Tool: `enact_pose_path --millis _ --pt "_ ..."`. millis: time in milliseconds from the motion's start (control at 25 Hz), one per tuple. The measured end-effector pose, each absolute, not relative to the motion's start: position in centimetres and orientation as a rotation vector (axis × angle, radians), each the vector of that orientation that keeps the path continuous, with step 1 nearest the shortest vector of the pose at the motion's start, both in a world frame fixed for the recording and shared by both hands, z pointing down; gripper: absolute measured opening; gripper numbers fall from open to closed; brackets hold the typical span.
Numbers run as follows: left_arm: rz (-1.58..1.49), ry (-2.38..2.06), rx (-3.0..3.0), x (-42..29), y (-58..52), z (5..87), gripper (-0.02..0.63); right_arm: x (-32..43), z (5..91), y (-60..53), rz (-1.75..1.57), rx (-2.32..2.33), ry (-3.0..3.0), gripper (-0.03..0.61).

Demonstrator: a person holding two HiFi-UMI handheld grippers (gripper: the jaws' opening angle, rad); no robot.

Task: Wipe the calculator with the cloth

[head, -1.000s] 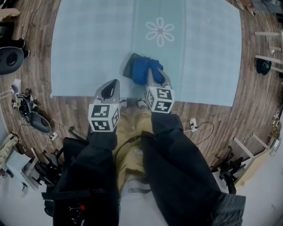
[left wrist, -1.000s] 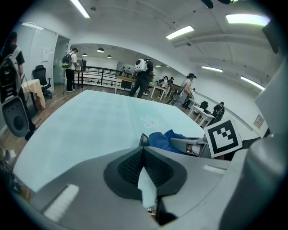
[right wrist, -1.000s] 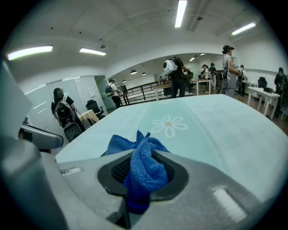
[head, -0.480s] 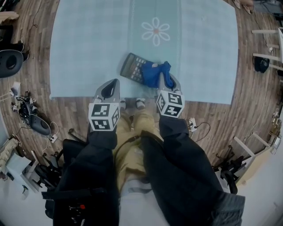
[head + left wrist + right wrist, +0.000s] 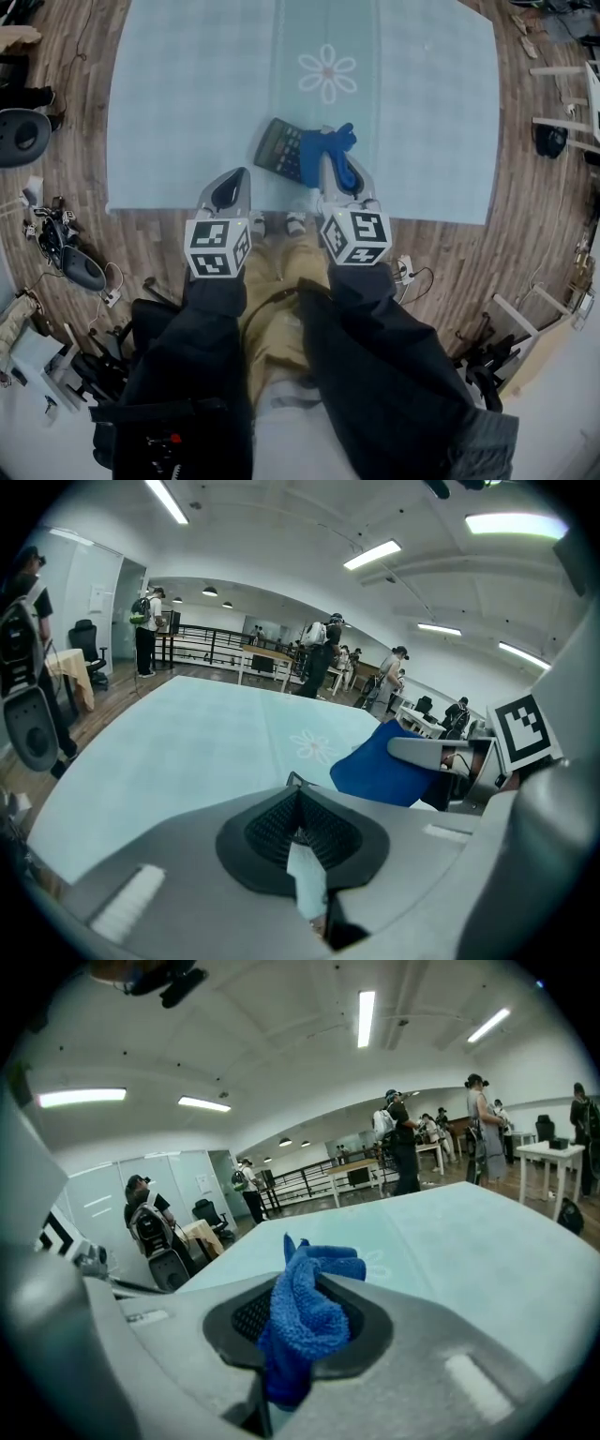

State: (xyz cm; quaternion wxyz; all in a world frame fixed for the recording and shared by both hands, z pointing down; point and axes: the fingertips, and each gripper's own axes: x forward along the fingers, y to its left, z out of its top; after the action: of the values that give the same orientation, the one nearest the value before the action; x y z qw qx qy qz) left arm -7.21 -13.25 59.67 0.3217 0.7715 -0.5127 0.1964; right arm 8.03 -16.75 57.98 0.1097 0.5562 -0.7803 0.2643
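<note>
Two grippers in shot. Our right gripper (image 5: 335, 183) is clamped on the blue cloth (image 5: 334, 150), which sits bunched over the right end of the calculator (image 5: 278, 148). Our left gripper (image 5: 231, 190) has its jaws pressed together with nothing in them, right at the near edge of the mat (image 5: 187, 94). The mat's pale teal with a white flower (image 5: 327, 72), laid on a wood floor (image 5: 525, 216). It's a big hall with strip lights (image 5: 364, 1012), and people (image 5: 403, 1143) are standing by tables further back.
</note>
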Motion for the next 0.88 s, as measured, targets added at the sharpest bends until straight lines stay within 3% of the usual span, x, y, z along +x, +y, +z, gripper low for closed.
enact_pose_path --millis 360,880 --pt "0.523 -1.413 1.960 -10.0 -12.7 60.4 -0.005 -0.7 57.3 -18.8 0.983 1.487 -2.520 0.057" --pt "0.529 -1.385 1.956 -9.9 -12.2 61.3 -0.004 4.8 65.0 -18.5 1.090 1.620 -2.218 0.058"
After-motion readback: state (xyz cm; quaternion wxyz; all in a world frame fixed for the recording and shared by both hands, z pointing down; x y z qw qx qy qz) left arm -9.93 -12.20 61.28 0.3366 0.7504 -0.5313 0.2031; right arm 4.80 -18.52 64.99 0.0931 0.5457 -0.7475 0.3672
